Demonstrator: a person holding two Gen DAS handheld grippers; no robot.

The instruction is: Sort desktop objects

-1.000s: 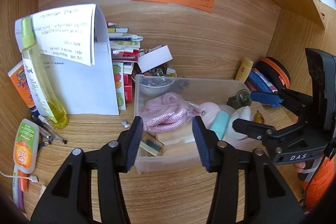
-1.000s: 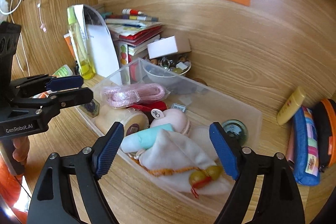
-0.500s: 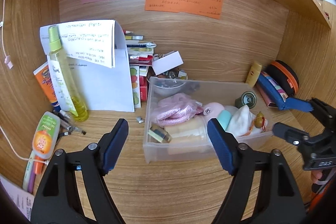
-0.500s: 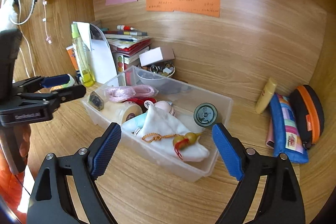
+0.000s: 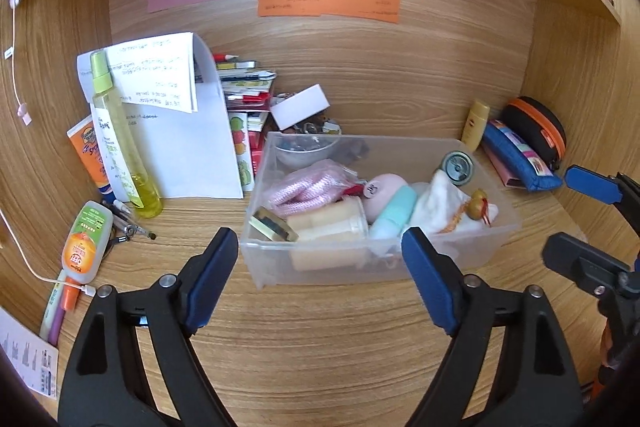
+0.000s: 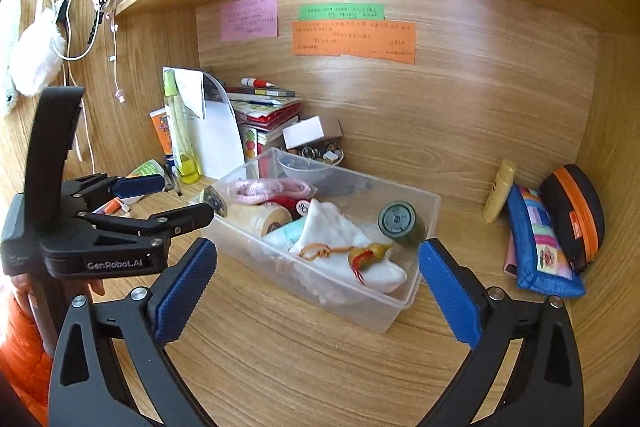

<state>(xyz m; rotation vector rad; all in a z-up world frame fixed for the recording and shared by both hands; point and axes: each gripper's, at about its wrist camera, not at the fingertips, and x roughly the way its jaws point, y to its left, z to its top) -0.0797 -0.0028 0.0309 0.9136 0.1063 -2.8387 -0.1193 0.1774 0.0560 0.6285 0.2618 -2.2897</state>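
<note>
A clear plastic bin (image 5: 276,277) (image 6: 404,301) sits mid-desk, filled with a pink rope (image 5: 308,183), a pink round toy (image 5: 382,191), a teal tube (image 5: 394,215), a white cloth (image 6: 340,231) with a small gourd charm (image 6: 366,255) and a green-capped jar (image 6: 398,219). My left gripper (image 5: 320,279) is open and empty, held back in front of the bin. My right gripper (image 6: 316,291) is open and empty, also in front of the bin; it shows at the right edge of the left wrist view (image 5: 588,219).
A yellow spray bottle (image 5: 120,139), papers (image 5: 180,131), stacked books (image 5: 246,87), an orange tube (image 5: 86,151) and a sanitizer bottle (image 5: 86,243) stand at the left. A blue pencil pouch (image 6: 540,243), a black-orange case (image 6: 576,211) and a yellow tube (image 6: 498,191) lie at the right.
Both grippers have pulled back from the bin and up, so the whole alcove shows. The left gripper's jaws have opened wider.
</note>
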